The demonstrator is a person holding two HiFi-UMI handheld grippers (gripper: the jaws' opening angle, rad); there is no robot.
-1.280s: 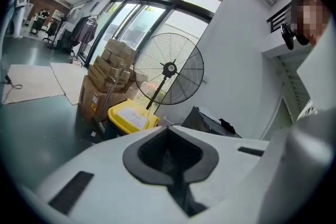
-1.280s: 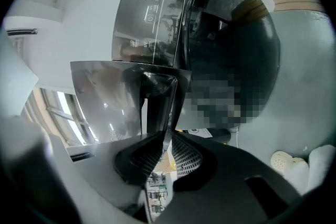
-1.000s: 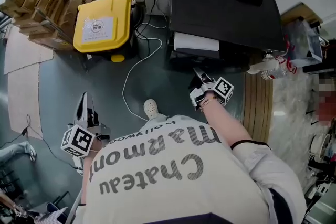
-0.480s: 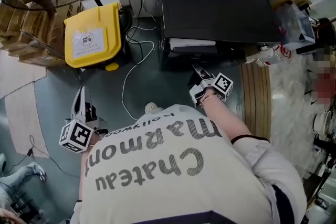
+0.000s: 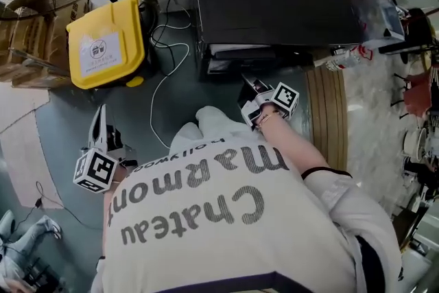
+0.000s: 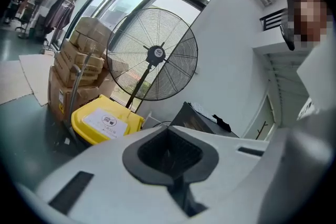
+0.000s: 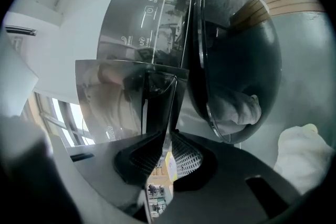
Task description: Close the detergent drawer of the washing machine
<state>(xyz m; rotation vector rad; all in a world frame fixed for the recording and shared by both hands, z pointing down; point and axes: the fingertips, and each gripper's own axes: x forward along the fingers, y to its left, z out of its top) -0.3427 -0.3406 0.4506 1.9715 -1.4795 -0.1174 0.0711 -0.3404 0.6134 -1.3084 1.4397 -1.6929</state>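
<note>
The black washing machine (image 5: 274, 3) stands at the top of the head view, its pale detergent drawer (image 5: 236, 50) pulled out at the front left. My right gripper (image 5: 245, 81) reaches the drawer's front. In the right gripper view the gripper (image 7: 167, 136) is shut on the thin edge of the shiny drawer panel (image 7: 126, 102), beside the round glass door (image 7: 236, 60) with laundry behind it. My left gripper (image 5: 101, 116) hangs over the floor far to the left, shut on nothing (image 6: 169, 149).
A yellow bin (image 5: 106, 44) sits left of the machine, with a white cable (image 5: 168, 89) on the floor between them. A standing fan (image 6: 155, 55) and stacked cardboard boxes (image 6: 79, 60) are behind the bin. A wooden board (image 5: 328, 120) lies to the machine's right.
The left gripper has drifted a little up and left over the floor. The right gripper stays at the drawer's front. My view has swung, and a trouser leg now shows under the drawer.
</note>
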